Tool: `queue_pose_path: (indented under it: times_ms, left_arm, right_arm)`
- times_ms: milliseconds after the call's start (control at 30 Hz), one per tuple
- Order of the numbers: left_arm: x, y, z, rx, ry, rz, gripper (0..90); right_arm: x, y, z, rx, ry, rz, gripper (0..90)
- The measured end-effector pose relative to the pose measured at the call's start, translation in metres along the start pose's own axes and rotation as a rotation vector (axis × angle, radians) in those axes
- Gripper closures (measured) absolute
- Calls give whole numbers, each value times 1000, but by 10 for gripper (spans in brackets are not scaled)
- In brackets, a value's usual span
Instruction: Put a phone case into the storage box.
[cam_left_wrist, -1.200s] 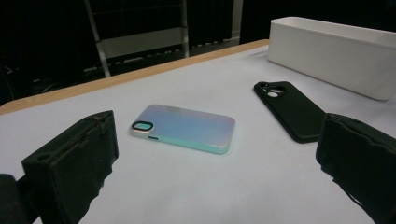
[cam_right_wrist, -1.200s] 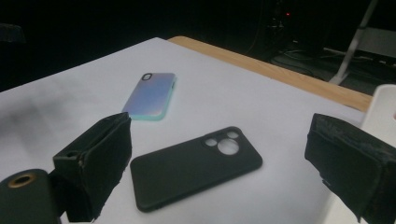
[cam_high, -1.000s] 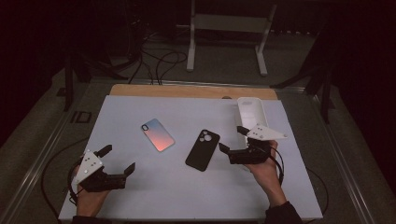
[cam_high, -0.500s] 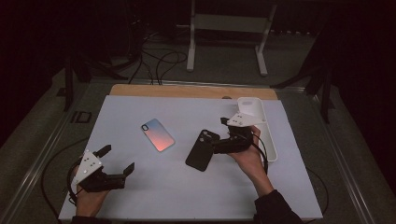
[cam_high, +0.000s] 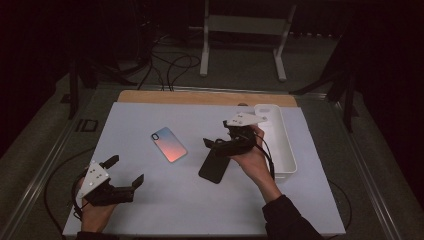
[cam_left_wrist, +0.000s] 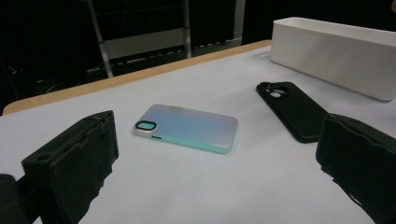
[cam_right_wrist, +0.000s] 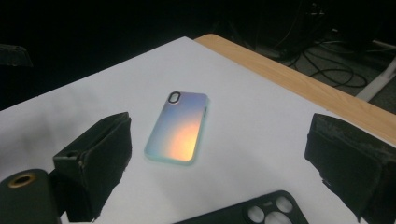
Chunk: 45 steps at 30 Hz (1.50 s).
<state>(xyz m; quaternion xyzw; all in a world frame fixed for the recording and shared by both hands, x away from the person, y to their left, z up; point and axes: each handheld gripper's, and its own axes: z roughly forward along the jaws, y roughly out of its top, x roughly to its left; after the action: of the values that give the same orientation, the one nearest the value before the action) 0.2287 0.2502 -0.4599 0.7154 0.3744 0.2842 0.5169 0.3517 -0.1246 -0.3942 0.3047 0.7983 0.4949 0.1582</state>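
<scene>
White matte tabletop (cam_high: 150, 210): right gripper (cam_high: 219, 135), jaws apart, over flat black case (cam_high: 214, 167) (iridescent case (cam_high: 169, 144) nearby); left gripper (cam_high: 123, 170) apart.

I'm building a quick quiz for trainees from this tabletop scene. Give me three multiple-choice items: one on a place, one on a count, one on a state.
1. Where does the long white plastic bin stand?
A. at the table's right side
B. at the table's left edge
C. on the floor

2. How many phone cases lie on the white table sheet?
A. one
B. two
C. four

3. How do the jaws of the right gripper stand?
A. shut on a case
B. shut on nothing
C. open, over the camera end of the matte black phone case

Answers:
1 A: the high view shows the bin right of both cases.
2 B: the black case and the iridescent pink-blue phone case are the only ones.
3 C: the right gripper view shows the jaws wide apart with the black case's camera cut-outs just below them.
</scene>
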Motion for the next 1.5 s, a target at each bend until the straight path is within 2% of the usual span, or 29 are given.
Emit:
queue_pose_path:
  times_ms: [800,1500]
  left_arm:
    - [-1,0,0,5,-1,9,0]
    - [-1,0,0,6,-3,11,0]
  right_arm:
    - [15,14,66,142,14,-29,75]
    - [19,9,100,206,16,-14,75]
